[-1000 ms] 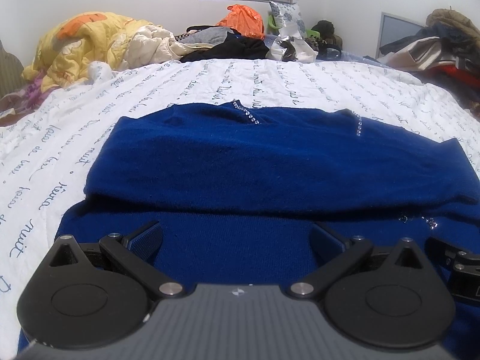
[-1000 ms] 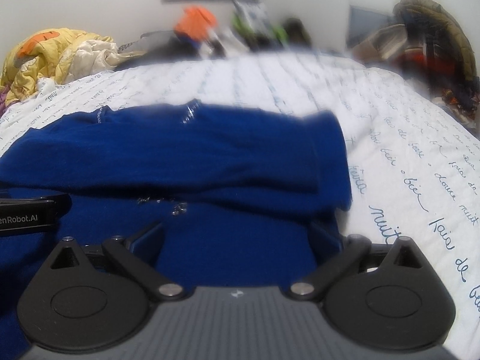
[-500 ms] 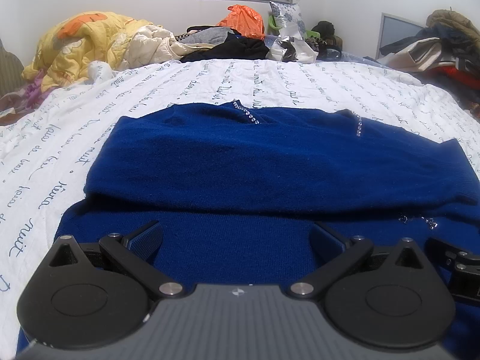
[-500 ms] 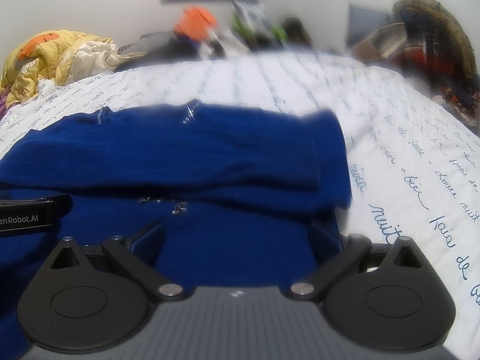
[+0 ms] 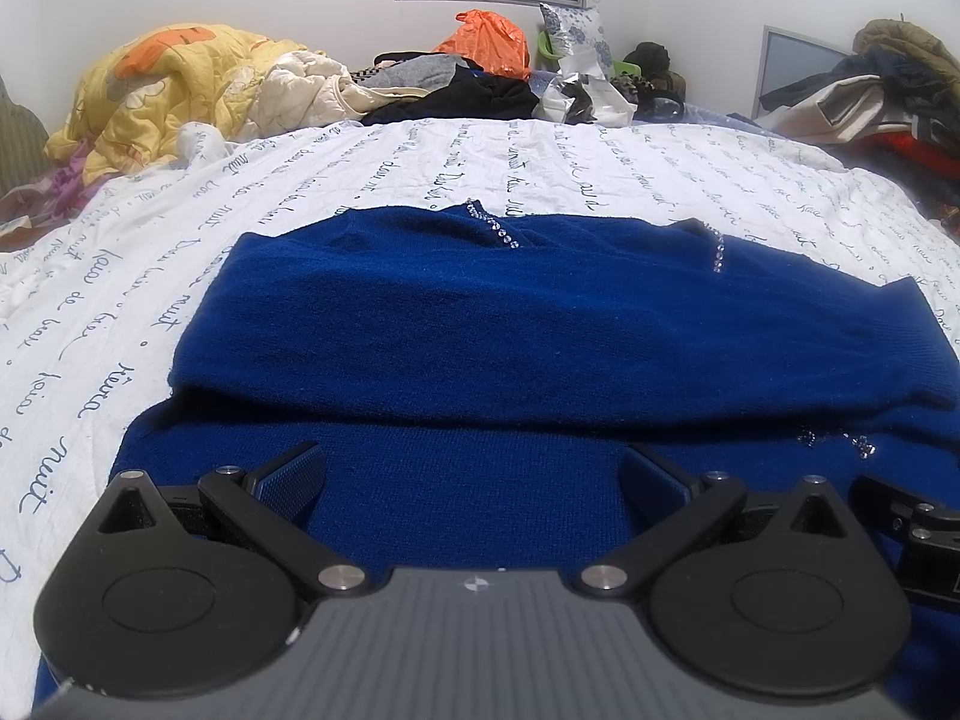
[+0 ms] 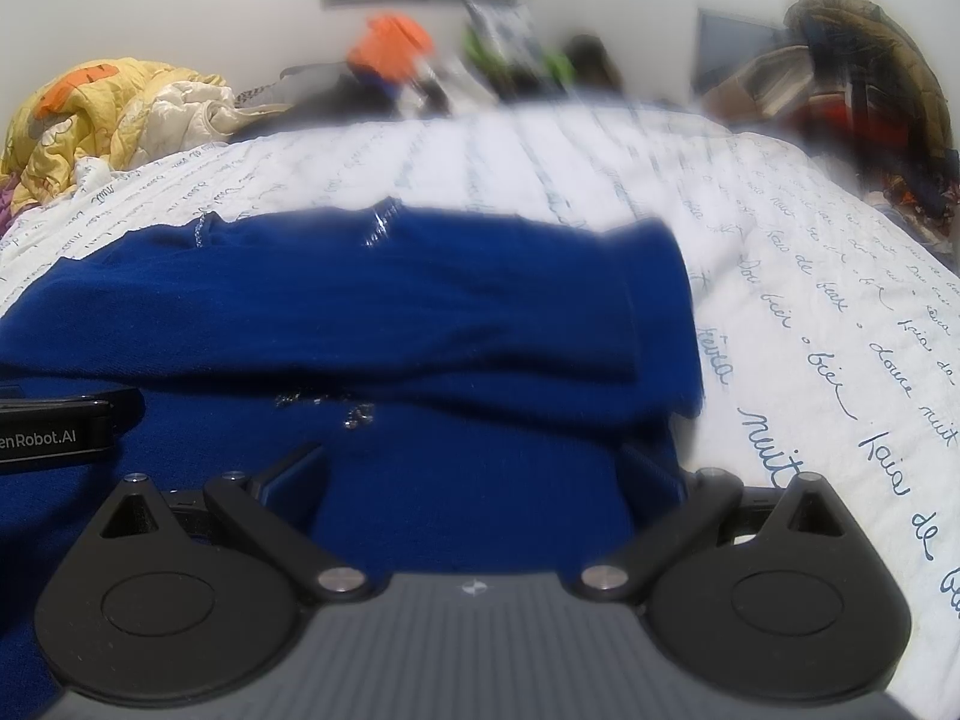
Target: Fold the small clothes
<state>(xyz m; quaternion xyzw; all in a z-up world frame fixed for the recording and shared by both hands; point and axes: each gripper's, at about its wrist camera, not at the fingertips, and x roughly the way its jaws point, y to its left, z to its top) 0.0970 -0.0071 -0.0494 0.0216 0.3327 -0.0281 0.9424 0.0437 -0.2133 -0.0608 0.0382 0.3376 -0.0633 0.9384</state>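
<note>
A dark blue knit sweater (image 5: 540,324) with small rhinestones lies on the white bedsheet (image 5: 180,252), its far part folded over in a thick band above a flat near layer. My left gripper (image 5: 471,474) stands open low over the near layer at the sweater's left part, nothing between its fingers. In the right wrist view the same sweater (image 6: 372,312) fills the left and middle. My right gripper (image 6: 471,474) is open over its right near part, close to the garment's right edge. The right gripper's body (image 5: 912,528) shows at the lower right of the left wrist view.
The sheet with blue script stretches left, right and far of the sweater. A yellow quilt (image 5: 162,84) is heaped at the far left. An orange bag (image 5: 489,48) and dark clothes (image 5: 468,99) lie along the far edge. More clothes (image 5: 888,90) are piled at the right.
</note>
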